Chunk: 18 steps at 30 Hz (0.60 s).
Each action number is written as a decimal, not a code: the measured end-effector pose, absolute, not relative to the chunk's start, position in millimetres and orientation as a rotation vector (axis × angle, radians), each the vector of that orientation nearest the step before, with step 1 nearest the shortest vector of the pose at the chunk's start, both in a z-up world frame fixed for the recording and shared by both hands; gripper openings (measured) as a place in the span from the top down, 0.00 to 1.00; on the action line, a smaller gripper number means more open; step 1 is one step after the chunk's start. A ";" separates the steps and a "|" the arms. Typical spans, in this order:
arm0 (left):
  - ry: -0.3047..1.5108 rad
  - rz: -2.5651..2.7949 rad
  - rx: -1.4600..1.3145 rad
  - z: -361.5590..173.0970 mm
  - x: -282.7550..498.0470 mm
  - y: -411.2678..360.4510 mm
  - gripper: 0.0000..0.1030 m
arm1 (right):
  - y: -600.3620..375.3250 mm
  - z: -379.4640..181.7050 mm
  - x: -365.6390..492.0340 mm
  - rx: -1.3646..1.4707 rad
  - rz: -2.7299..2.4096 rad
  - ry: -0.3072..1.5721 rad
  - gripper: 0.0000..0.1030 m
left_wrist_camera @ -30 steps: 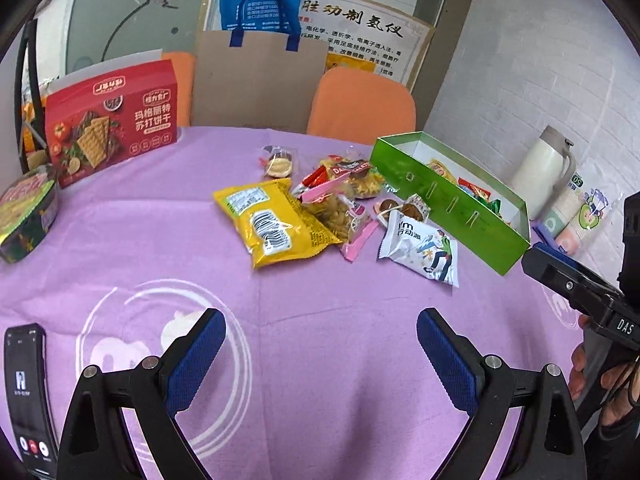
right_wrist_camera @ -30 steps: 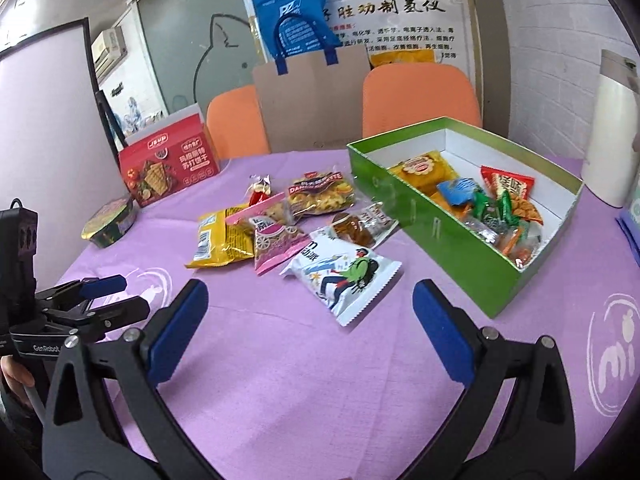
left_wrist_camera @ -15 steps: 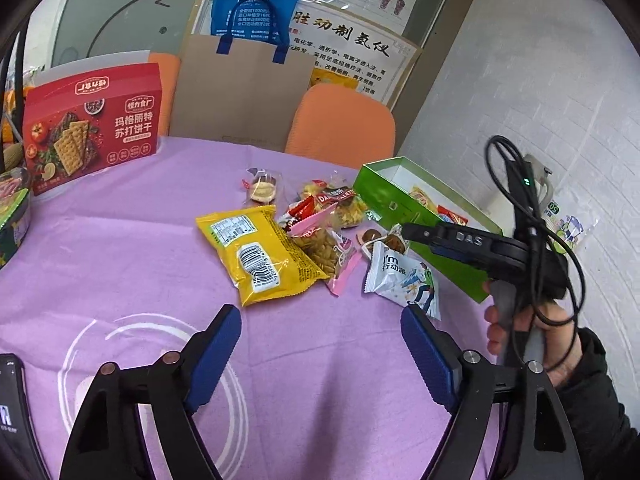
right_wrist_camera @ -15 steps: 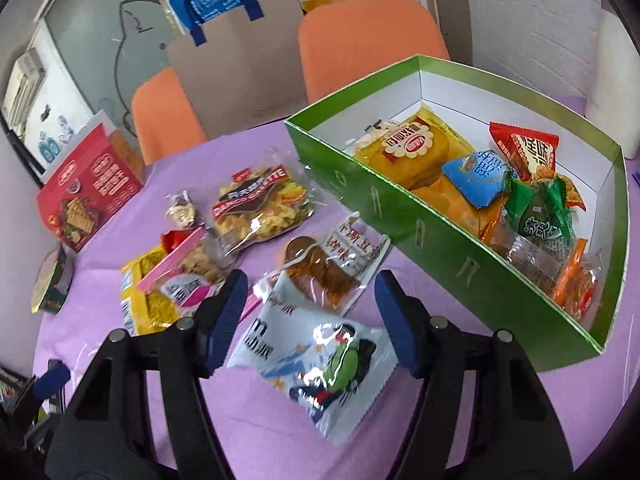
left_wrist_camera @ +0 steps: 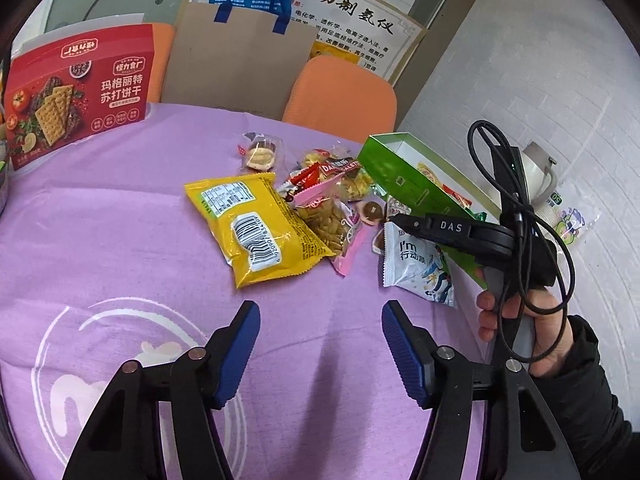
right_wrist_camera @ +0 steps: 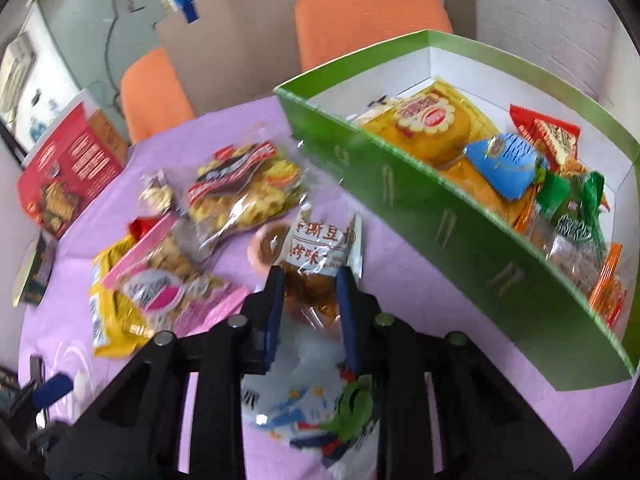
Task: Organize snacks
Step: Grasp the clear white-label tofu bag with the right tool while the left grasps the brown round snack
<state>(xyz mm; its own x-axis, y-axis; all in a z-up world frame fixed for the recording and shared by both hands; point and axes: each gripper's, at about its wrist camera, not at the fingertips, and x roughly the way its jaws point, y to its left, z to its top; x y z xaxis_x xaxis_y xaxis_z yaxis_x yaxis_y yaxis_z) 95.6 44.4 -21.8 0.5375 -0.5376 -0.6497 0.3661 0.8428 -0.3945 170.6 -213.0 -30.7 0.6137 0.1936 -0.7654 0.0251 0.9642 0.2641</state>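
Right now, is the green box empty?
No, the green box already holds several snack packets, including a yellow one and a blue one.

It looked like an office meeting room: orange chairs [left_wrist_camera: 340,88] stood behind a purple-clothed table [left_wrist_camera: 120,240], beneath a printed wall poster [left_wrist_camera: 352,28].

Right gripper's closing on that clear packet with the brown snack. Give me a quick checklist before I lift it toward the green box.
1. Right gripper astride the brown snack packet: ok.
2. Firm clamp on it: cannot tell; the jaws are narrow but contact is unclear.
3. White cartoon packet free of the grip: cannot tell; it lies under the gripper.
4. Space in the green box: ok at the far end.
5. Left gripper clear: ok, open and empty over the purple tablecloth.
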 end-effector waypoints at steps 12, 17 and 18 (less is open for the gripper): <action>0.806 -0.589 -0.072 9.6 94.8 -0.7 0.41 | -246.2 -28.4 97.5 0.237 0.100 0.867 0.81; 0.824 -0.602 0.011 27.1 134.7 -53.2 0.41 | -255.7 -22.3 90.2 0.250 0.116 0.839 0.79; 0.835 -0.613 0.015 26.9 143.6 -63.3 0.41 | -256.9 -20.7 89.2 0.250 0.125 0.830 0.77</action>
<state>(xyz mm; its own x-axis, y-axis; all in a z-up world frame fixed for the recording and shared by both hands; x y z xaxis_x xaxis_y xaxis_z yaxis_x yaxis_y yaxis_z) 143.6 -63.2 26.9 0.5100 -0.5032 -0.6977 0.5147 0.8284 -0.2212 89.2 -256.9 -20.7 0.6700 0.2068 -0.7130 -0.0127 0.9634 0.2676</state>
